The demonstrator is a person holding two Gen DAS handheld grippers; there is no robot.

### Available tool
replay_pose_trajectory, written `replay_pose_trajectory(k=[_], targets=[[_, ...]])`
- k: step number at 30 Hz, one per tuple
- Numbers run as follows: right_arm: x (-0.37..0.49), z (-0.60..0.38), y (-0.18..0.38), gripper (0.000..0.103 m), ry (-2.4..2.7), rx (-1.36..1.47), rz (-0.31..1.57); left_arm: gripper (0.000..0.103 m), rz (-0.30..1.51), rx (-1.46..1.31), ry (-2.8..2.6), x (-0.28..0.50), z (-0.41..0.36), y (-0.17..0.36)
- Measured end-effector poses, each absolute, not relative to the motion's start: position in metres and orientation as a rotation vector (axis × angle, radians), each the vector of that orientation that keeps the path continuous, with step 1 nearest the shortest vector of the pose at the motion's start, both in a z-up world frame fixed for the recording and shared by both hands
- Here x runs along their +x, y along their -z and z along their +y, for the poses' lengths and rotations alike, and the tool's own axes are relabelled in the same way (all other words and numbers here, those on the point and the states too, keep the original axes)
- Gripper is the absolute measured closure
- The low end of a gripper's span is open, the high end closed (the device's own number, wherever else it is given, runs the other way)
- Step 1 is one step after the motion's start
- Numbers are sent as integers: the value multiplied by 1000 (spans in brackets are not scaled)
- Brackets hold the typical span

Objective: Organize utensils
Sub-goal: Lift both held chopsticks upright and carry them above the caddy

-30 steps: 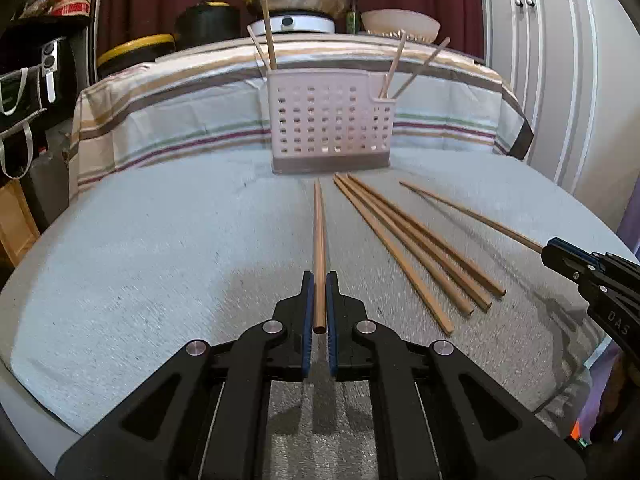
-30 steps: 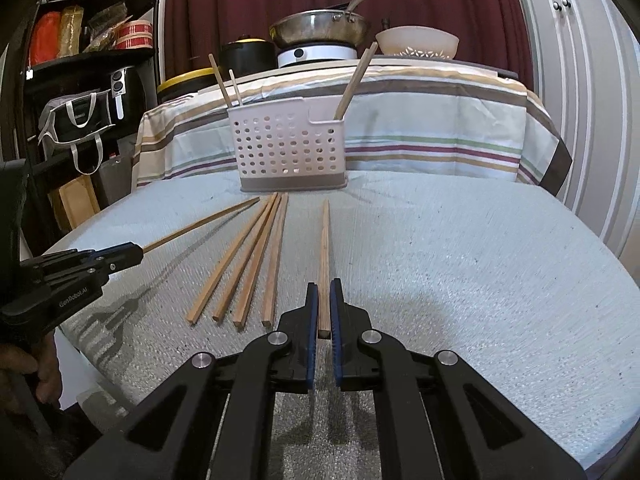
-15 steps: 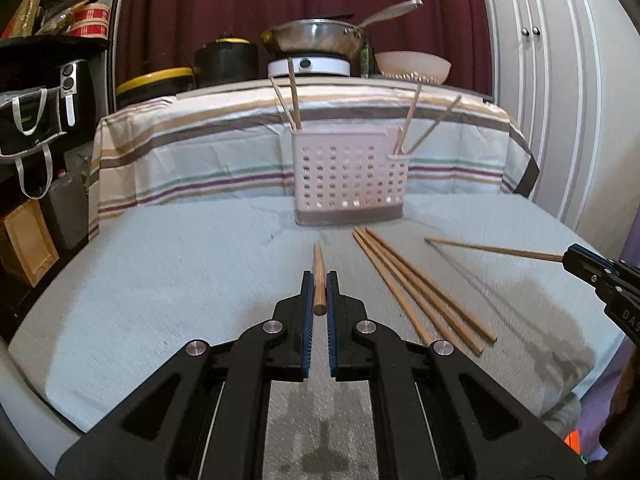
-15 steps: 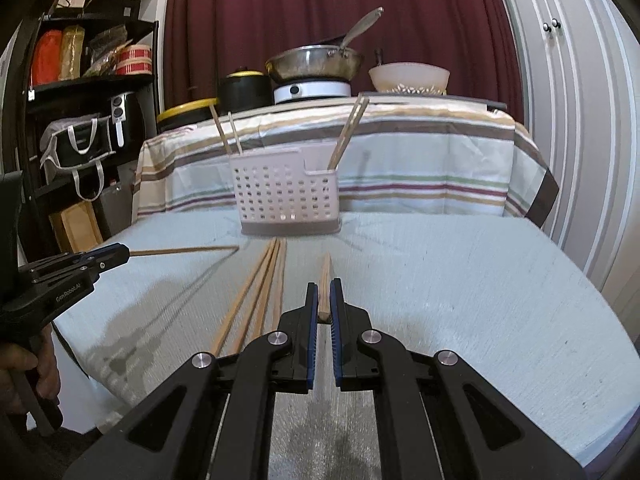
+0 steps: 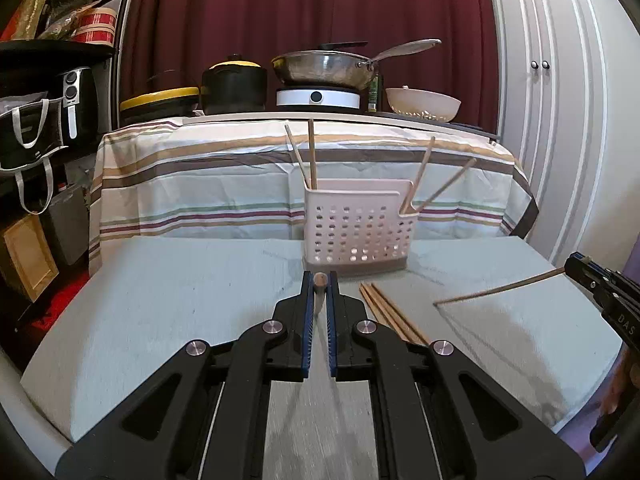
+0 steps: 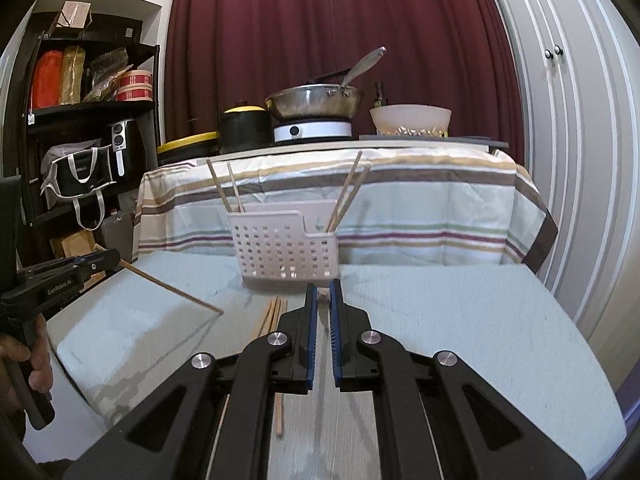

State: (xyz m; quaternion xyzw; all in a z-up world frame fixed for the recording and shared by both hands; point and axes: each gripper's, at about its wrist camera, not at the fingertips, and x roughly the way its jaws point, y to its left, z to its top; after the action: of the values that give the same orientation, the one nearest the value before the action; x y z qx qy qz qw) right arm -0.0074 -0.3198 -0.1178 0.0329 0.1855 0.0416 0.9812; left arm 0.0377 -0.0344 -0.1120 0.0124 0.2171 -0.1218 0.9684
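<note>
A white perforated utensil basket (image 5: 358, 226) stands at the far side of the grey padded table, with chopsticks upright in its left and right compartments. It also shows in the right wrist view (image 6: 286, 246). My left gripper (image 5: 319, 280) is shut on a wooden chopstick (image 5: 320, 280), seen end-on, lifted off the table. My right gripper (image 6: 323, 290) is shut on another chopstick (image 6: 323, 294), also lifted; that stick shows in the left wrist view (image 5: 500, 290). Several loose chopsticks (image 5: 390, 314) lie on the table between the grippers.
Behind the basket is a striped cloth-covered counter (image 5: 240, 176) with a pan (image 5: 324, 66), black pot (image 5: 234, 88) and bowl (image 5: 422, 102). Shelves with bags (image 6: 76, 172) stand at the left. White cabinet doors (image 5: 560, 120) are at the right.
Both grippers have lifted their chopsticks off the table and tilted them up, so each stick now points at its camera. The basket looks closer.
</note>
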Motion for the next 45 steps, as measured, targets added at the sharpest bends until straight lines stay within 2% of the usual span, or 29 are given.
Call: replay_pose_trajectory(k=[24,45], targets=[[78,-322,79,96,-128,65,349,97,388,23,300,115,-36,66],[106,-311,-2,96,-224,51,169,97,234,32,401,130,-57,-30]])
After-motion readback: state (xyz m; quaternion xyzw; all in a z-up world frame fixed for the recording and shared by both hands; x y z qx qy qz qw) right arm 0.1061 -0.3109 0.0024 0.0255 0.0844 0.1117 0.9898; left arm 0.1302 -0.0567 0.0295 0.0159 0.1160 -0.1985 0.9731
